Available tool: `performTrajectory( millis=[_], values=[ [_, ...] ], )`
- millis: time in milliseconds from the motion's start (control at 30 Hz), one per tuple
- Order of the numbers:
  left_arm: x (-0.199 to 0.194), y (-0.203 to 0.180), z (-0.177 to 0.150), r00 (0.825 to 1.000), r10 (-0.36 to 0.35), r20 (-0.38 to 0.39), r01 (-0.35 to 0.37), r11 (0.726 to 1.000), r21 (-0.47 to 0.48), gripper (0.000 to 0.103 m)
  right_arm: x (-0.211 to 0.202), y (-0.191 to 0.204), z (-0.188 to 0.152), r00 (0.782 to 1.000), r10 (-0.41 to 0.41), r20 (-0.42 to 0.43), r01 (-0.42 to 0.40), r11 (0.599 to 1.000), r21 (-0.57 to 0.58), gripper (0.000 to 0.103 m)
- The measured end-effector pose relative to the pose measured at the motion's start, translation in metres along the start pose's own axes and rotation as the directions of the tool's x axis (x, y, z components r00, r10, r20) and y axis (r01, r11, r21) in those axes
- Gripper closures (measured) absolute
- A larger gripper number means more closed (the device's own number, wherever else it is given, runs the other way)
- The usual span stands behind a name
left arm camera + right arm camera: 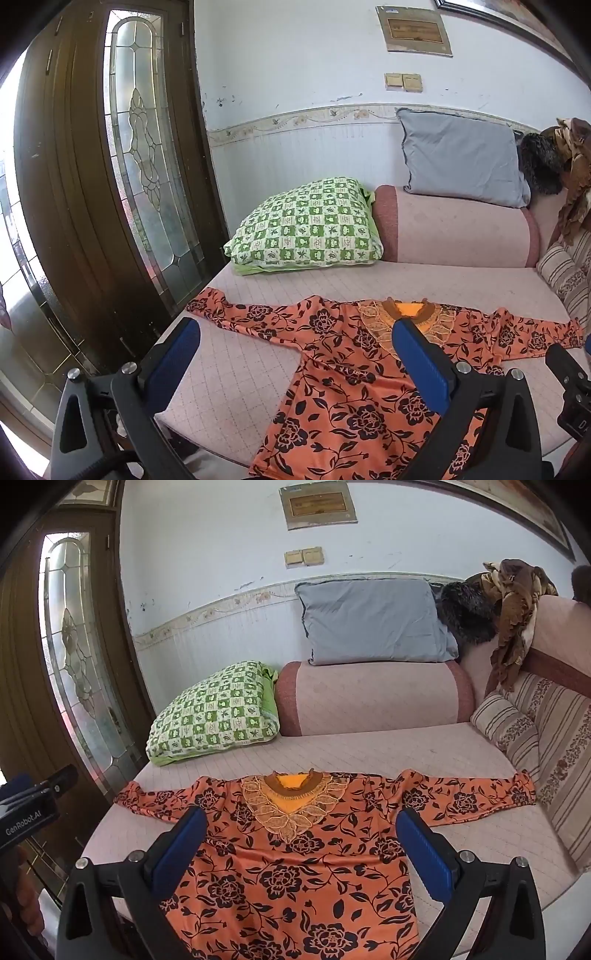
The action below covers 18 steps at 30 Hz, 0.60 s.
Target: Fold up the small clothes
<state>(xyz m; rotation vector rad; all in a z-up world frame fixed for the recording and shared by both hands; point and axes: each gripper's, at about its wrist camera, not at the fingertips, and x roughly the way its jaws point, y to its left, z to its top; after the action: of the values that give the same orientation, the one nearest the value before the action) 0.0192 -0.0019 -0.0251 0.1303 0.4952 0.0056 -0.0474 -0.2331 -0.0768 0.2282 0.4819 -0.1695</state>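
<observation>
An orange long-sleeved top with a black flower print (343,384) (291,871) lies flat on the pale pink quilted sofa seat (236,369) (480,834). Both sleeves are spread out sideways and the embroidered collar (291,797) points to the back. My left gripper (295,332) hovers open over the top's left half, nothing between its blue pads. My right gripper (301,819) hovers open above the chest of the top, its pads apart on either side of the collar. In the left wrist view the right gripper's black body (572,384) shows at the right edge.
A green checked pillow (306,225) (214,712) and a pink bolster (458,229) (376,698) lie behind the top, a grey cushion (373,620) above them. Striped cushions (546,746) line the right side. A dark wooden door with leaded glass (110,184) stands left of the sofa.
</observation>
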Motion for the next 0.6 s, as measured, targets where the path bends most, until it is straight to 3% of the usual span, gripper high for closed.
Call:
performTrajectory(
  millis=[600],
  values=[
    [0.0040,0.0077,-0.0049,1.000,-0.001,-0.004,0.001,1.000,-0.015,0.000,0.0010,0.0045,-0.0059,1.000,-0.020,-0.018,0.020,1.000,-0.016,0.000]
  ],
)
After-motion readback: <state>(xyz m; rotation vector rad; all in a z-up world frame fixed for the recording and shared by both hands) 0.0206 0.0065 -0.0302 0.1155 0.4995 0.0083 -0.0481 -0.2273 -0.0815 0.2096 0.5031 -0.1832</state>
